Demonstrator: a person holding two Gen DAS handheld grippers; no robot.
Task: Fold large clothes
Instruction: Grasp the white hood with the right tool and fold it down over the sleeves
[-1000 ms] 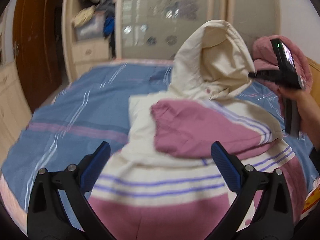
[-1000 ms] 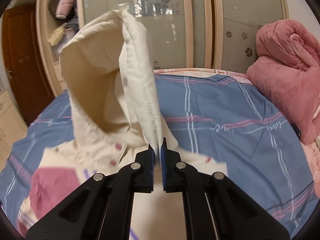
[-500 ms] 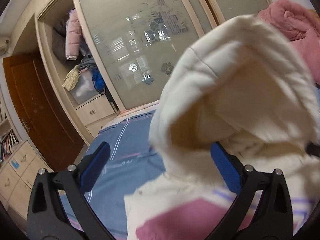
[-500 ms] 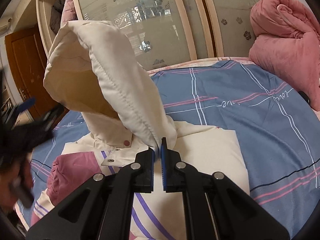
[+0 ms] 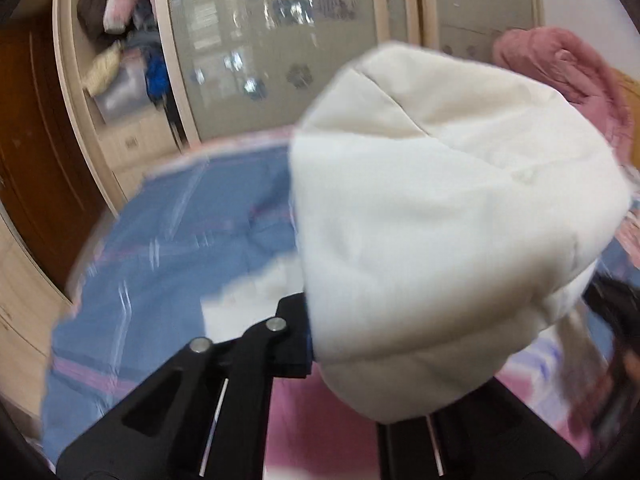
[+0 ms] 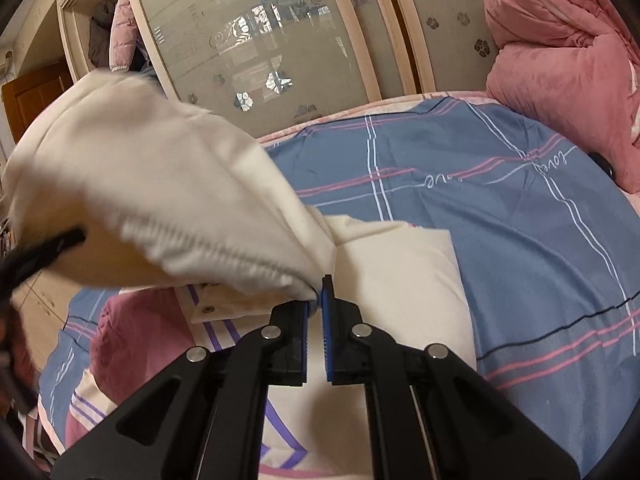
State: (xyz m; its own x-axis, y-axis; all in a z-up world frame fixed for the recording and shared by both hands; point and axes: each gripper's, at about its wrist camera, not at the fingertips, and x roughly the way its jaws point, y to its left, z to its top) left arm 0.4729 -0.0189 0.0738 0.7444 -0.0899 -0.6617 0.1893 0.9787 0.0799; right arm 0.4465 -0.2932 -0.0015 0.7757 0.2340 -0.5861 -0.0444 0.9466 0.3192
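Now, left wrist view: the left gripper (image 5: 316, 344) has just closed its jaws, and they pinch the near rim of the cream hood (image 5: 440, 220), which balloons up and hides the right finger entirely. Frame is smeared. The hooded jacket (image 5: 296, 420) lies below on the blue plaid bedsheet (image 5: 168, 264), pink panel just under the jaws. Pink quilt (image 5: 560, 68) sits bunched at the far right.

Right wrist view: the right gripper (image 6: 316, 300) has its jaws pressed together on the hood's stitched edge (image 6: 224, 252), cloth nipped right at the pad tips. The jacket's cream back lies flat beneath, pink sleeve at lower left.

Step looks like laying the hood down over the jacket's back. To do it well: keep both pinches level, draw the rim taut so the hood flattens, lower together, centre it between the shoulders, release only once flat. The tip-only right grip could slip.
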